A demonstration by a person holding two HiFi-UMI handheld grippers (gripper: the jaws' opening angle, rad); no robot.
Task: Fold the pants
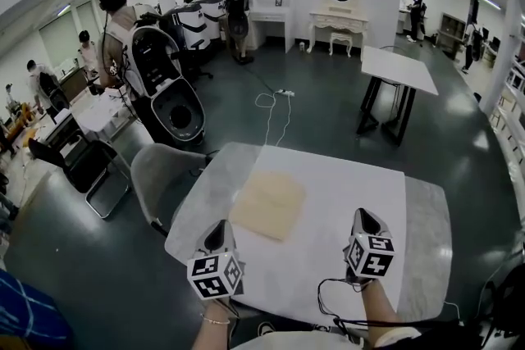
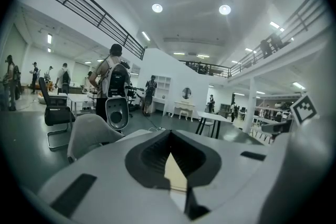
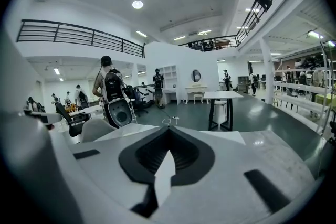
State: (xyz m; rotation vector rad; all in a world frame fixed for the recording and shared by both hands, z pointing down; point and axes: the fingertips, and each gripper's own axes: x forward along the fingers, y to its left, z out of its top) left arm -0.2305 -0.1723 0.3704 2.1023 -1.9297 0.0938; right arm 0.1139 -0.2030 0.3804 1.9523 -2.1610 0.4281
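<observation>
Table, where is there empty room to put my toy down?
Plenty of bare table lies right of the folded pants, as far as the grey right edge, and along the far side behind them. The near edge is crowded: left tongs, right tongs and a black cable.

Head view steeply down over white table [image 1: 344,201], gripper views low, near-level, all sharing far dressing table [image 1: 338,19]

A white sheet [image 1: 344,217] covers the middle of the grey table [image 1: 428,235], with folded tan pants [image 1: 269,205] lying on it.
</observation>
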